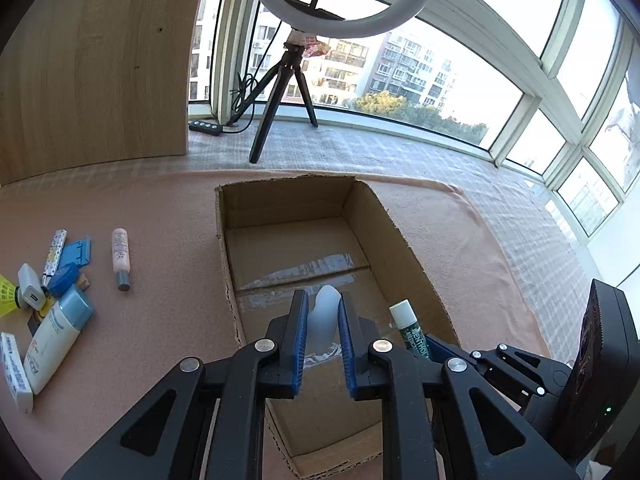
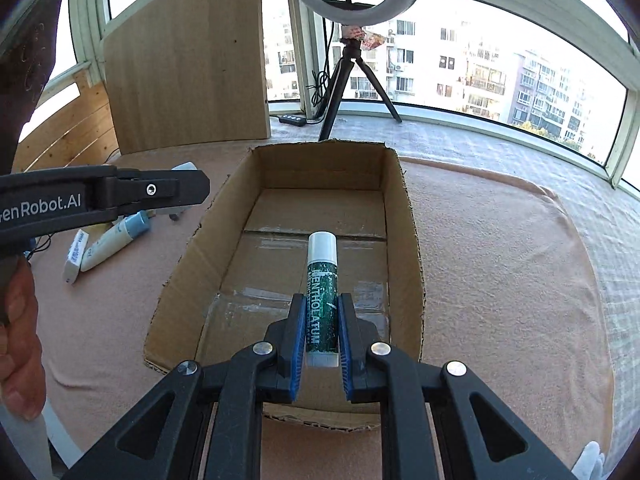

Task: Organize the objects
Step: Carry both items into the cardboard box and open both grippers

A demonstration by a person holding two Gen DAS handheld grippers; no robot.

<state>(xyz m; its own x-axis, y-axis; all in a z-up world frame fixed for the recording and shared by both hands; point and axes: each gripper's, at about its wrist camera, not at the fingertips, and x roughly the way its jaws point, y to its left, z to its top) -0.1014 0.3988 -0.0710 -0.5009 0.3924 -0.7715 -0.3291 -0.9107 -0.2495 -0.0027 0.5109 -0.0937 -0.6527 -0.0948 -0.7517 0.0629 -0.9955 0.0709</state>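
Cardboard box [image 2: 404, 240] lies under both claws: the right claw [image 2: 322, 332] pinches a green Mentholatum lip-balm stick [image 2: 322, 288], the left claw [image 1: 323, 332] loosely brackets a white object [image 1: 325, 320], which could slip out early.

My left gripper [image 1: 323, 308] and right gripper [image 2: 319, 312] are alike: black plastic linkage arms with triangular cut-outs, round silver pivot screws behind ribbed blue pads [image 2: 299, 344]. The left gripper's side carries white "Robot.AI" lettering. Behind it, a bare hand [image 2: 18, 344]; no sleeve visible.
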